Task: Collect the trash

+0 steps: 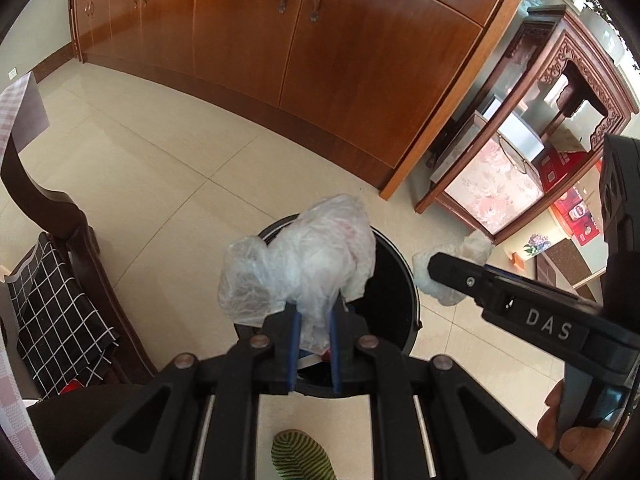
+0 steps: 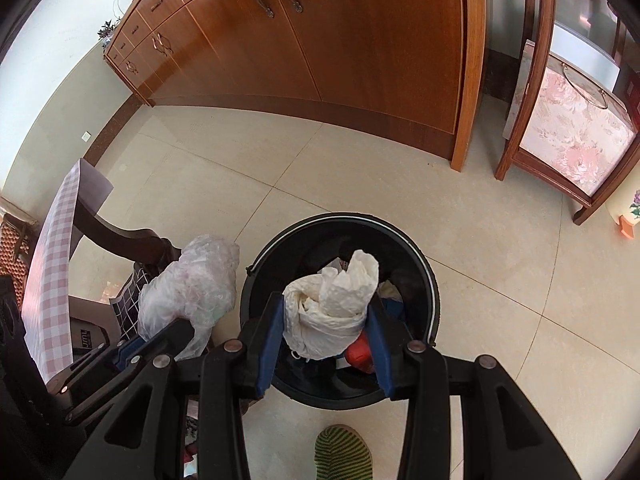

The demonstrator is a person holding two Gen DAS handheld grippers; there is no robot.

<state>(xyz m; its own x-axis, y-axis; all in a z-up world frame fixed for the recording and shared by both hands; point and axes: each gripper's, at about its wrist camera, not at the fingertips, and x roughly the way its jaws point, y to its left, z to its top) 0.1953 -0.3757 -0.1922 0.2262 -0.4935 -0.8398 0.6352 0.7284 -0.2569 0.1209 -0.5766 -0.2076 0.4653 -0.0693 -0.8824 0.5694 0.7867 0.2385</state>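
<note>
1. a crumpled clear plastic bag [image 1: 304,256] is pinched between the blue pads of the left gripper [image 1: 314,320], whose fingers are drawn close together on the thin bunched plastic.
2. in the left wrist view, that bag is seen over the near rim of a round black trash bin [image 1: 396,280] standing on the pale tiled floor [image 1: 160,168].
3. a wad of white crumpled plastic [image 2: 334,304] is clamped between the blue pads of the right gripper [image 2: 326,332], the fingers being set moderately apart by the bulk of the wad.
4. in the right wrist view, the white wad is seen directly above the bin's opening, where other rubbish, including something red [image 2: 360,354], is already lying.
5. the left gripper with its clear bag is shown in the right wrist view just left of the bin, beside a dark wooden chair [image 2: 132,240] with a black grid-patterned cushion [image 2: 128,300].
6. a table edge covered with a pink checked cloth [image 2: 52,264] is seen at the far left.
7. a long brown wooden cabinet [image 2: 320,40] with metal handles is seen behind the bin, and a carved wooden stand [image 1: 560,92] is placed to its right.
8. a green striped slipper [image 2: 344,454] is seen at the bottom edge, just below the bin.
</note>
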